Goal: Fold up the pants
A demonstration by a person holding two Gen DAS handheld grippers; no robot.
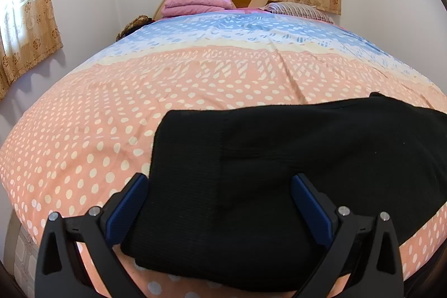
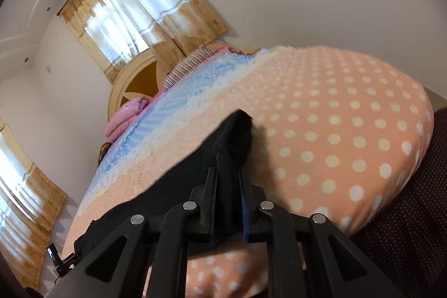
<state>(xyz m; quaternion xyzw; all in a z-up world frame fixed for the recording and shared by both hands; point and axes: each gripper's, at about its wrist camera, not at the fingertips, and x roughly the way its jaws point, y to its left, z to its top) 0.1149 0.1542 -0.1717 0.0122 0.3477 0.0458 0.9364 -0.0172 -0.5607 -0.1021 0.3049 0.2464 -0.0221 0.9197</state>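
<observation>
On the bed (image 1: 83, 130), near its foot edge, lie the black pants (image 1: 265, 158). Right gripper (image 2: 227, 172) is clamped on one end, left gripper (image 1: 219, 180) spread wide over the other (grabbing nothing). I'd pinch left too, then lift evenly.

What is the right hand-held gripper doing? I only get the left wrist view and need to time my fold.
Observer: The right hand-held gripper is shut on an edge of the black knit pants.
Operator: Is that edge lifted?
Observer: It stands up in a peak above the peach polka-dot bedspread.
Operator: Anything beside the bed there?
Observer: A dark dotted surface lies past the bed's edge; I cannot tell what it is.
</observation>
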